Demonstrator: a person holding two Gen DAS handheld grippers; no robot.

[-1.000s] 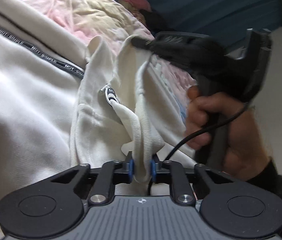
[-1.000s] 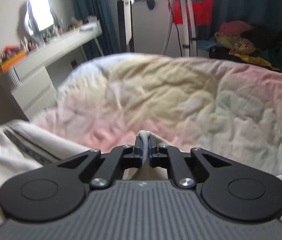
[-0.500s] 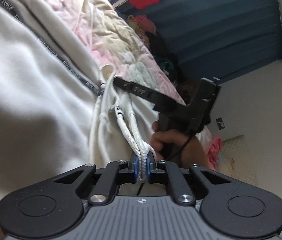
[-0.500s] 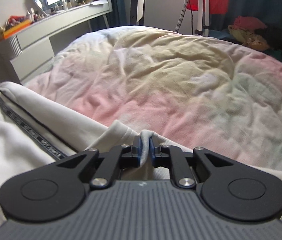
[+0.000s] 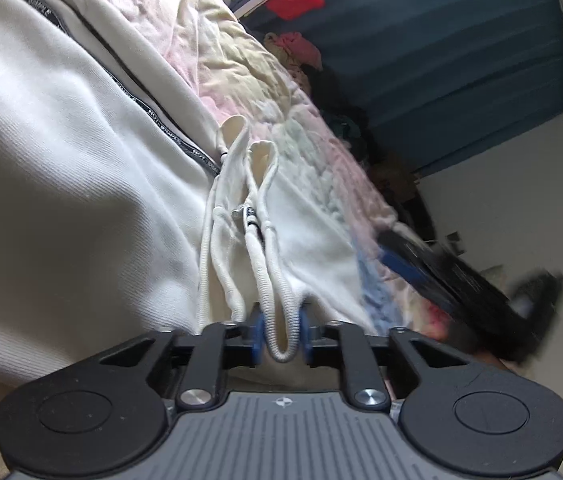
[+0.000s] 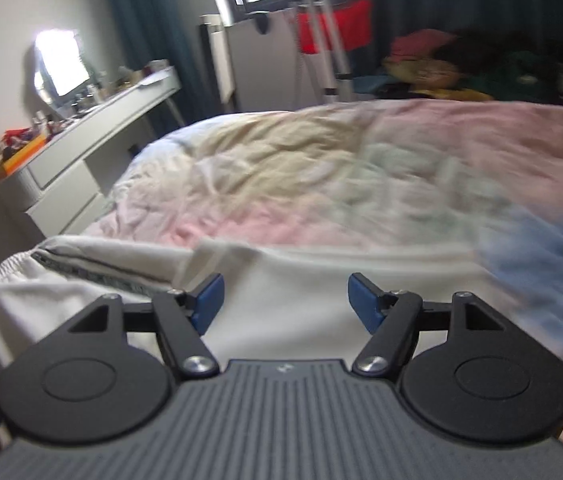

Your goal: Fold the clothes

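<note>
The white zip-up sweatshirt (image 5: 81, 184) lies spread on the pastel quilt (image 5: 217, 40), its ribbed hem (image 5: 281, 320) looped between the blue pads (image 5: 259, 332) of the left gripper (image 5: 280, 338), which stand slightly apart around it, a loose hold at best. The right gripper (image 6: 283, 300) hovers just above the cloth with fingers spread wide, holding nothing. This looks like a laying-flat step; next, I judge, the left needs only to part and withdraw.

Both wrist views close, sharing bedspread (image 5: 241, 64)
</note>
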